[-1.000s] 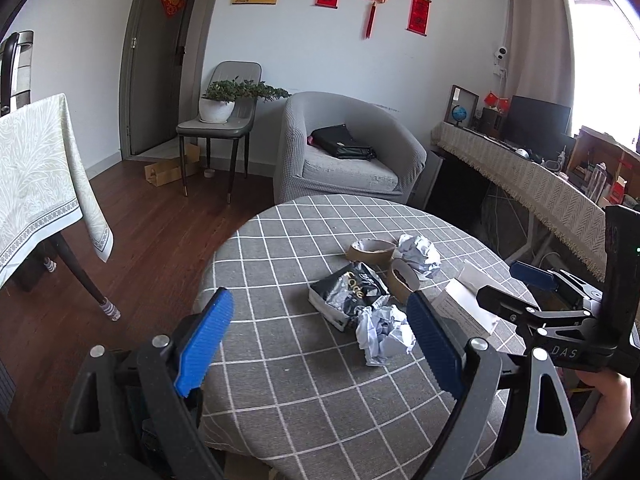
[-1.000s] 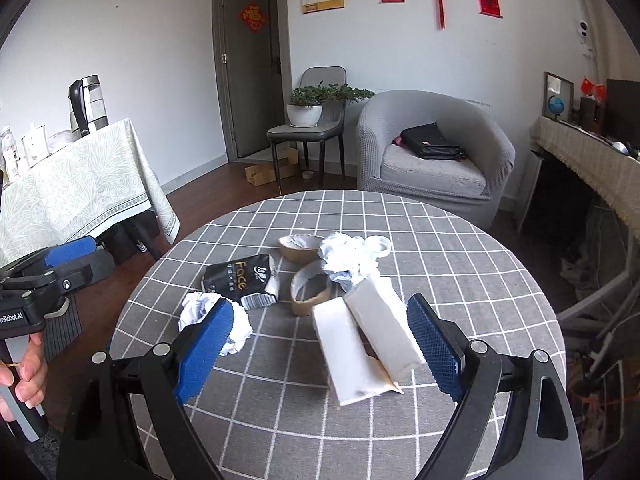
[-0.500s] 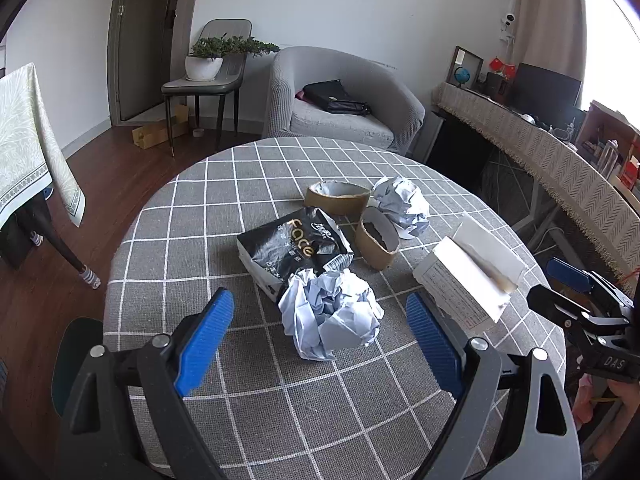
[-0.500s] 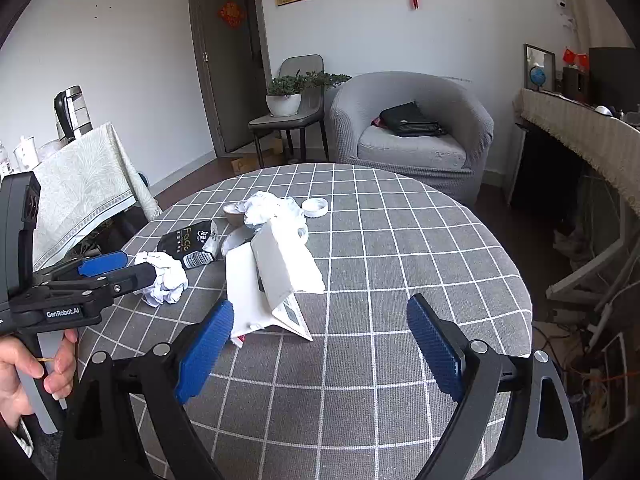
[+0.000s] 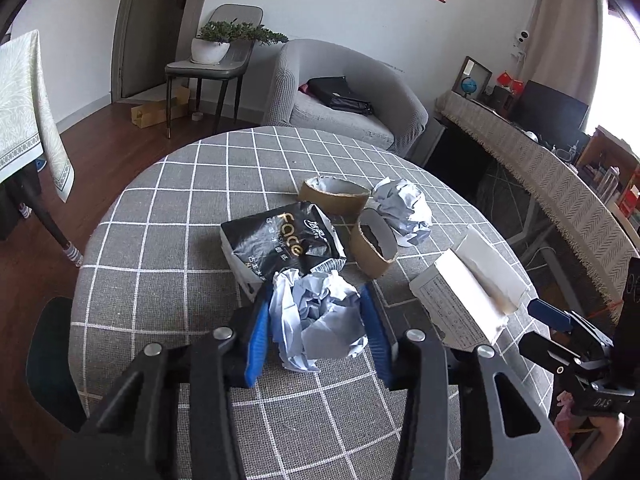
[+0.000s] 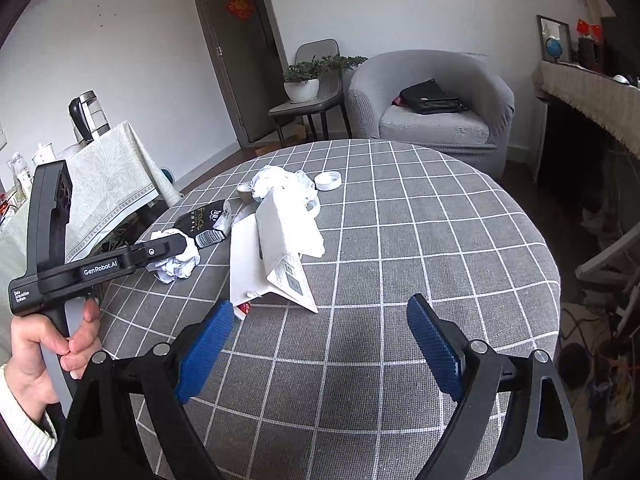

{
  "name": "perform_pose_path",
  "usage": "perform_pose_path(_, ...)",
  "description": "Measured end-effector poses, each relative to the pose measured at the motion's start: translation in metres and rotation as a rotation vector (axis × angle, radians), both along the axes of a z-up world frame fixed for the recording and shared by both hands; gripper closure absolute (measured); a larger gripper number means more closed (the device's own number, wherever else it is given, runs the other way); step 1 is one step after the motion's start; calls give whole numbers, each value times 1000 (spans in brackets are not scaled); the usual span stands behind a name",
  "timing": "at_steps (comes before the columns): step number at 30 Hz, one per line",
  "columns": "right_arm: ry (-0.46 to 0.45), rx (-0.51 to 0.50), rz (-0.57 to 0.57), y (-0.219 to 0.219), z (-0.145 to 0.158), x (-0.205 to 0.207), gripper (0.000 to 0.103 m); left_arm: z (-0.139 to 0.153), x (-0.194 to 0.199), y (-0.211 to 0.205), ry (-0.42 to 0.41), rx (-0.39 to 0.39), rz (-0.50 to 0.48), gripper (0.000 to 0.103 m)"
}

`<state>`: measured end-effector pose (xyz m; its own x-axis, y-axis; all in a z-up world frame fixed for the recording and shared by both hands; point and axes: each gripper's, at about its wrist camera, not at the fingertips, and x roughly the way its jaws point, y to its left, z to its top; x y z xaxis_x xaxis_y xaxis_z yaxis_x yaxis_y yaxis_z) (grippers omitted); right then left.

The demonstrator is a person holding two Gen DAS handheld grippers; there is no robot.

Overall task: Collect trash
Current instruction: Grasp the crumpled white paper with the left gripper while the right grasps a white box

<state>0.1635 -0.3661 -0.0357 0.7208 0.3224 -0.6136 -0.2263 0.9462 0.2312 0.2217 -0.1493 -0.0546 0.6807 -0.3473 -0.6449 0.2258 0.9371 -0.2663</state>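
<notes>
Left gripper (image 5: 316, 320): fingers closing, pinching crumpled paper ball (image 5: 316, 316) on the bench (image 5: 168, 240). Just beyond the fingertips, black tissue packet (image 5: 280, 240). Right gripper (image 6: 320, 344): fingers spread wide, nothing between; white carton (image 6: 276, 256) just ahead, left of centre.

Black claw (image 5: 316, 334) frames, blue ribbed pads (image 6: 434, 346), silver screws; white knit sleeve (image 6: 22, 432).

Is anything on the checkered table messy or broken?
Yes. A torn, crumpled black tissue pack lies among scrunched paper. One cardboard tape ring is tipped on its side, and a white box lies open. The left claw is closing around one paper ball.
</notes>
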Motion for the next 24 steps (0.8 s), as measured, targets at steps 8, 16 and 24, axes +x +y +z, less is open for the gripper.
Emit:
perform_pose_path(8,20,80,24,9,-3,8,22,5,-4,1,-23,13,-13,60)
perform_pose_path(16,71,97,30,17,-9,21,39,11,-9,11,-40,-8,-35,60)
perform_pose_path(24,88,151,29,27,-4,36,47,13,-13,20,-46,-9,-50,60)
